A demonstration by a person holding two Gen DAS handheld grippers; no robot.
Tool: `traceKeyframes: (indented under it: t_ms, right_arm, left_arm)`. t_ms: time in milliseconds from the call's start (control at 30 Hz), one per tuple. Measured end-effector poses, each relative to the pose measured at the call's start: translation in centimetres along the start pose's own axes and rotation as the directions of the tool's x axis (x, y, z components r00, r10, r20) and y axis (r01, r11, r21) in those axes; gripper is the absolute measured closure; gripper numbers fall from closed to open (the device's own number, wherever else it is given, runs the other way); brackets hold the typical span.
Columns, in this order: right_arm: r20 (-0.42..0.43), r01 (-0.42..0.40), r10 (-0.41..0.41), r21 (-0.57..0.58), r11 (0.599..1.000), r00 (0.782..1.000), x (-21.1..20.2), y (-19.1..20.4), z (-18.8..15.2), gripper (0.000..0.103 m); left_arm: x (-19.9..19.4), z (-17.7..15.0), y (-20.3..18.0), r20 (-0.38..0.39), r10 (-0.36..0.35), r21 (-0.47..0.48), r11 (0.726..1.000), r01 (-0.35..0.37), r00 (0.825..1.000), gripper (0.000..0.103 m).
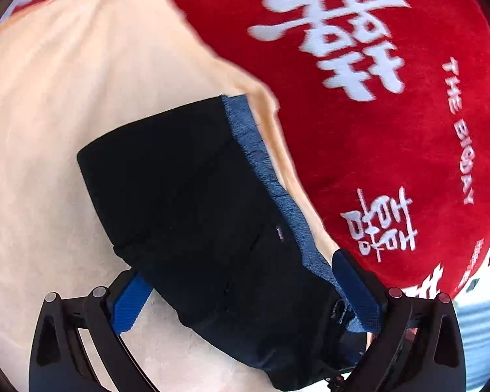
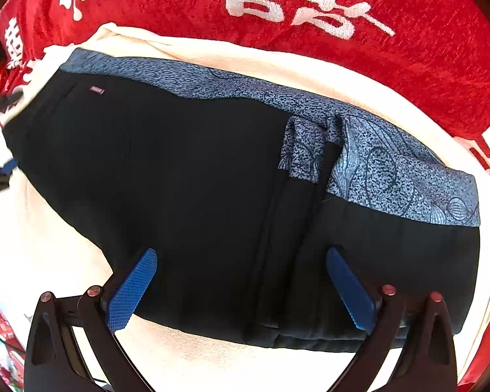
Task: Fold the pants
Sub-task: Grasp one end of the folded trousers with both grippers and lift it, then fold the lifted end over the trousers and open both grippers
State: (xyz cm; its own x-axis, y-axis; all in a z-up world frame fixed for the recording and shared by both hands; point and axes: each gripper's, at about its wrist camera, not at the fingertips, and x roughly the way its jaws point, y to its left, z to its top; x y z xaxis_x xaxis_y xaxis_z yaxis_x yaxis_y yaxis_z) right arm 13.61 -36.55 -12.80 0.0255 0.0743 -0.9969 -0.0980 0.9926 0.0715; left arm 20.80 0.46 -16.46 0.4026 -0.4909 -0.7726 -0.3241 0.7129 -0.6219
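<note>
pants [image 2: 186, 176]: lying folded into a compact dark bundle on the cream cloth [image 2: 212, 369], patterned blue waistband [image 2: 392, 176] running along the far edge
surface: cream cloth sitting over a red blanket [image 2: 424, 58] with white characters
left gripper [image 1: 245, 297]: jaws standing wide apart, straddling the near end of the bundle; blue pad [image 1: 129, 307] on the left partly tucked under the fabric, so whether it is pinching anything I cannot tell, looking like no squeeze
right gripper [image 2: 241, 289]: jaws spread wide, both blue pads lying over the near edge of the black fabric, nothing clamped
risk 1: if either jaw is closing now it is likely catching only the top layer, and lifting would be peeling the fold open
risk 2: a pad dragging sideways could be shifting the stack and skewing the waistband edge
risk 3: cream cloth looking loose, could be getting pinched along with the pants
right wrist only: showing the full width, a turned-up flap [image 2: 302, 150] of patterned fabric at the waistband, small label [image 2: 97, 90] far left
left wrist only: showing the bundle end-on, a drawstring knot [image 1: 339, 310] near the right pad, "THE BIG DAY" lettering [image 1: 459, 130] on the blanket
</note>
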Motion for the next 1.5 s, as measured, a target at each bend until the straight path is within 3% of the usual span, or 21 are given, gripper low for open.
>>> traceKeyframes:
  t_ms: [133,167,233,267,367,400,433,500,567,633,667,800,967,1000,1033,1067,1100,1200,1300,1500]
  right_arm:
    - [-0.002,0.004,-0.004,-0.006,1.0,1.0,0.2,0.5,-0.5,0.0]
    - [-0.005,0.001,-0.001,-0.003,1.0,1.0,-0.1,1.1,-0.5,0.0]
    - [-0.008,-0.009,0.009,0.004,1.0,1.0,-0.8,0.8,0.0,0.0]
    - [-0.004,-0.027,0.027,0.016,1.0,1.0,-1.6,0.7,0.3,0.0]
    - [0.018,-0.125,0.124,0.056,0.991,0.992,-4.2,0.1,2.7,0.0]
    - [0.011,-0.174,0.173,0.064,0.983,0.985,-5.0,0.1,3.9,0.0]
    - [-0.001,-0.221,0.221,0.071,0.973,0.975,-5.5,0.2,5.3,0.0]
    - [-0.045,-0.314,0.318,0.08,0.946,0.947,-6.1,1.1,8.8,0.0]
    - [-0.105,-0.416,0.421,0.067,0.907,0.901,-6.3,3.5,12.7,0.0]
    - [-0.157,-0.465,0.465,0.042,0.884,0.871,-6.1,6.5,15.7,0.0]
    - [-0.204,-0.487,0.48,0.016,0.873,0.853,-5.7,8.7,17.4,0.0]
    - [-0.356,-0.537,0.472,-0.105,0.837,0.806,-4.2,17.1,21.5,0.0]
    - [-0.523,-0.475,0.301,-0.235,0.848,0.797,0.8,24.1,21.7,0.0]
    - [-0.541,-0.469,0.285,-0.238,0.851,0.791,1.7,24.4,21.4,0.005]
    - [-0.551,-0.469,0.28,-0.237,0.851,0.786,2.2,24.4,21.1,0.02]
    - [-0.545,-0.46,0.28,-0.226,0.859,0.791,2.3,23.8,20.7,0.074]
    - [-0.529,-0.462,0.299,-0.205,0.863,0.794,2.1,23.2,20.8,0.081]
    - [-0.457,-0.521,0.406,-0.156,0.839,0.791,-0.1,20.0,20.2,0.084]
    - [-0.376,-0.58,0.512,-0.09,0.809,0.772,-2.7,15.9,19.2,0.084]
    - [-0.132,-0.67,0.666,0.012,0.742,0.734,-9.7,5.1,15.4,0.084]
  left_arm:
    - [2.2,-0.1,0.6,-0.045,0.124,-0.006,0.992,-0.124,0.991,0.005]
    - [2.0,-0.2,-0.1,-0.023,0.152,0.01,0.988,-0.152,0.988,0.011]
    - [1.9,-0.4,-1.4,-0.003,0.241,0.071,0.968,-0.24,0.971,0.039]
    - [2.2,-0.6,-2.3,0.011,0.329,0.134,0.935,-0.327,0.944,0.061]
    - [2.4,-1.6,-4.4,0.084,0.444,0.309,0.839,-0.447,0.892,0.067]
    - [2.5,-2.3,-5.6,0.128,0.471,0.379,0.79,-0.481,0.873,0.068]
    - [2.8,-3.6,-7.3,0.202,0.497,0.478,0.702,-0.528,0.844,0.068]
    - [3.1,-5.6,-9.1,0.288,0.495,0.575,0.595,-0.561,0.82,0.068]
    - [3.3,-7.0,-10.2,0.336,0.485,0.629,0.523,-0.576,0.807,0.068]
    - [3.6,-7.9,-11.0,0.369,0.471,0.669,0.463,-0.581,0.801,0.068]
    - [3.6,-8.1,-11.2,0.377,0.467,0.678,0.45,-0.582,0.8,0.068]
    - [3.5,-8.4,-11.2,0.383,0.465,0.686,0.435,-0.583,0.798,0.068]
    - [3.3,-8.2,-10.9,0.382,0.463,0.676,0.45,-0.583,0.8,0.068]
    - [3.3,-8.3,-11.0,0.386,0.461,0.678,0.445,-0.585,0.799,0.068]
    - [3.4,-8.6,-11.0,0.389,0.46,0.681,0.44,-0.585,0.798,0.068]
    - [3.5,-8.4,-11.1,0.38,0.468,0.681,0.442,-0.584,0.797,0.068]
    - [3.5,-8.4,-11.1,0.369,0.468,0.678,0.456,-0.577,0.803,0.068]
    - [2.8,-9.1,-12.7,0.385,0.429,0.696,0.446,-0.562,0.817,0.068]
    - [1.9,-10.3,-15.6,0.392,0.372,0.723,0.44,-0.532,0.841,0.068]
    - [0.2,-14.0,-22.9,0.357,0.249,0.794,0.426,-0.433,0.9,0.068]
